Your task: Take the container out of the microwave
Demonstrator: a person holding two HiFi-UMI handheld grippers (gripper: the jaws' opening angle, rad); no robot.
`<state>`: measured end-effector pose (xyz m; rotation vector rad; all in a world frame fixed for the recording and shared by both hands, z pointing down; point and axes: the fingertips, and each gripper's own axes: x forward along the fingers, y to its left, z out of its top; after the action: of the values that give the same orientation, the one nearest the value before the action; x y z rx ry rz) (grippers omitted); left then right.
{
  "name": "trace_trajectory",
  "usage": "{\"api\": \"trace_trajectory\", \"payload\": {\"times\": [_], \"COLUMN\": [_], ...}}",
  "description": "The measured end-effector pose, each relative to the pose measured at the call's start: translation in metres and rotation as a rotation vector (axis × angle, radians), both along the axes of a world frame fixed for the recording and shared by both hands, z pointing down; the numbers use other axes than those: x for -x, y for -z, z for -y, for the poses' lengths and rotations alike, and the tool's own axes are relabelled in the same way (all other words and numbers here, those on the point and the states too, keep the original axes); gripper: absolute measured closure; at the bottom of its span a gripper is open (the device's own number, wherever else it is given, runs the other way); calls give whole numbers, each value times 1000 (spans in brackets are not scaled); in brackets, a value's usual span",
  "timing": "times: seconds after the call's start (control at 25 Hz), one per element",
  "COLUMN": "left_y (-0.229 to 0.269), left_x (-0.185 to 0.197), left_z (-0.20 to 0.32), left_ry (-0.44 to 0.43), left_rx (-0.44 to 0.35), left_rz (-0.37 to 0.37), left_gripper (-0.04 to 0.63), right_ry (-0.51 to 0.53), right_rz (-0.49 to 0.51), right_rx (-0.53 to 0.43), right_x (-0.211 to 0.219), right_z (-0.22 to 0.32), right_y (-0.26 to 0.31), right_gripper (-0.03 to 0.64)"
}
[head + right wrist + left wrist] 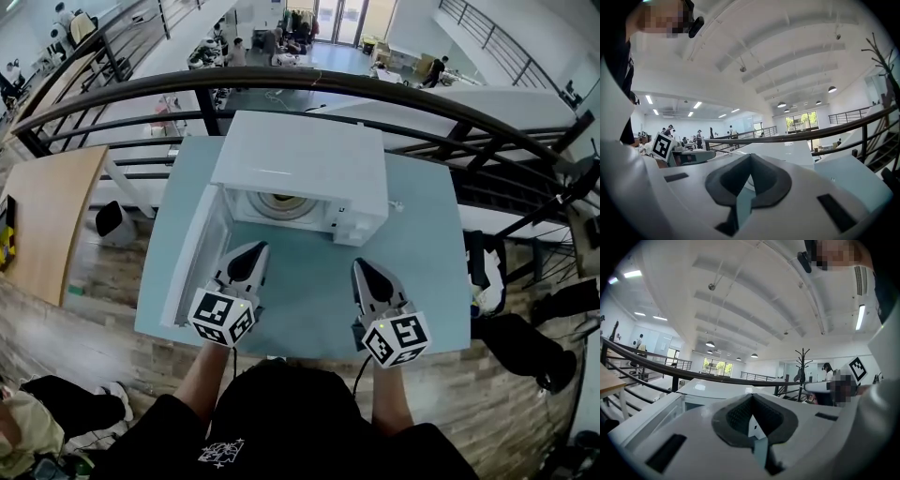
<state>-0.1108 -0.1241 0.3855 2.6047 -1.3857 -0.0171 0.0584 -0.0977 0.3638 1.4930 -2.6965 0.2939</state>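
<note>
Black shirt and two forearms fill the bottom of the head view; each hand holds a gripper low over the pale blue table point(436, 291). Left gripper point(259, 248): jaws together at the tips, nothing between them (its own view confirms this, only the dark pad hollow shows). Right gripper point(360, 264): same, jaws closed and empty. Both point at the white microwave point(300, 159), which sits at the far half of the table, just before the dark railing point(375, 89). Door point(195, 258) is swung out to the left, and the left gripper's tip is just beside its inner face. Container point(281, 202) sits inside the cavity, seen only as a pale round rim under the roof edge; depth and wall shape cannot be told. Task judged not started: neither gripper has entered the opening. Risks from here: (1) going in with jaws closed would shove the container deeper or tip it, so they need to part before the reach; (2) the left gripper could knock the door, swinging it or shifting the whole oven; (3) the rim is poorly seen from above, so a pinch may land shallow and the container could slip and drop at the sill; (4) contents, if any, could spill if it comes out tilted.
</note>
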Motion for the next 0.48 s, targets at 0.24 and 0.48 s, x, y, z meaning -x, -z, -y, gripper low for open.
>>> {"api": "trace_trajectory", "payload": {"times": [0.24,0.48], "left_y": [-12,-16], "left_x": [4,-4], "left_z": [15,25], "left_ry": [-28,-51], "left_rx": [20,29], "left_rz": [14,4], "left_gripper": [588,588], "right_ry": [-19,-20], "right_rz": [-14,-20], "right_rx": [11,23], "right_x": [14,21], "right_z": [18,31], "right_y": [-5,-4], "right_gripper": [611,611]}}
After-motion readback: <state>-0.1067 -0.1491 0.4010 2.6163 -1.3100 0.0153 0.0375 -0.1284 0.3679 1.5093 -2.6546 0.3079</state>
